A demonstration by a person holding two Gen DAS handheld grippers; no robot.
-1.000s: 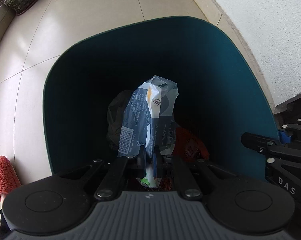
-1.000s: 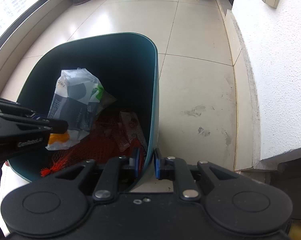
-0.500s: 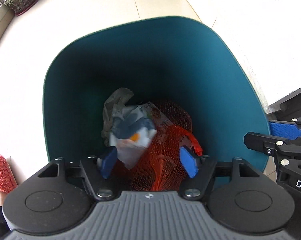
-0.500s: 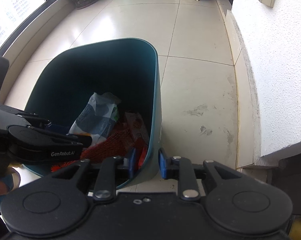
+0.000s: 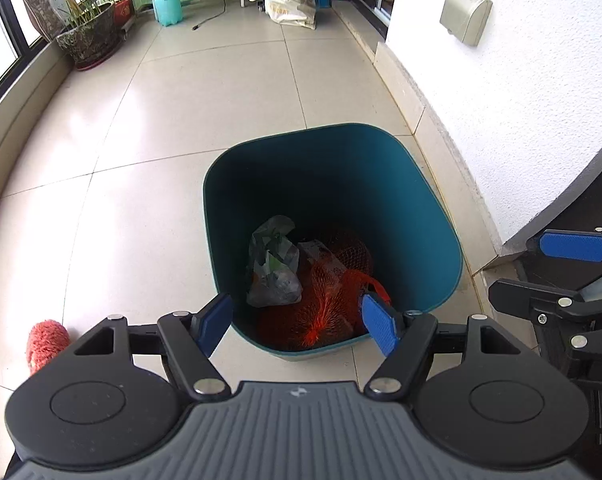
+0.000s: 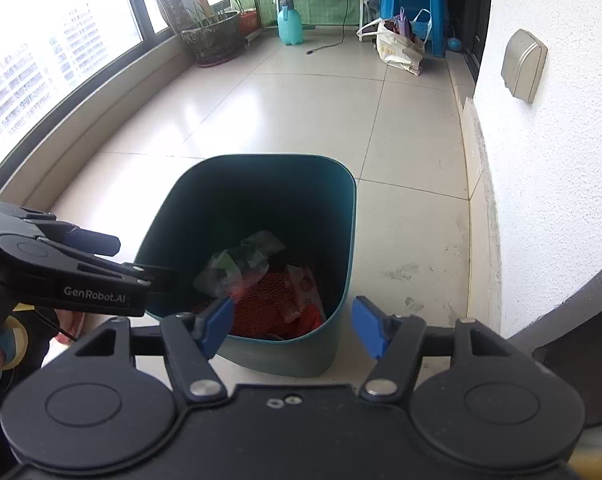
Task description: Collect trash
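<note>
A teal bin (image 5: 429, 208) (image 6: 341, 280) stands on the tiled floor by the white wall. Inside lie a crumpled plastic wrapper (image 5: 273, 268) (image 6: 237, 264) and an orange net bag (image 5: 329, 300) (image 6: 277, 304). My left gripper (image 5: 299, 326) hangs open above the bin's near rim, nothing between its blue pads. My right gripper (image 6: 293, 326) is above the bin's near right corner; its jaws are opening and hold nothing. The left gripper (image 6: 101, 264) shows at the left of the right wrist view, and the right gripper (image 5: 557, 276) at the right edge of the left wrist view.
A red fluffy thing (image 5: 47, 342) lies on the floor left of the bin. Far back are a plant pot (image 5: 89, 36), a turquoise spray bottle (image 5: 167, 4), a white bag (image 5: 289, 4) and a blue stool (image 6: 415, 4). A window ledge (image 6: 81, 136) runs along the left.
The left gripper opened and dropped the wrapper into the bin. The right gripper let go of the bin's rim and opened. Both grippers rose and drew back from the bin.
</note>
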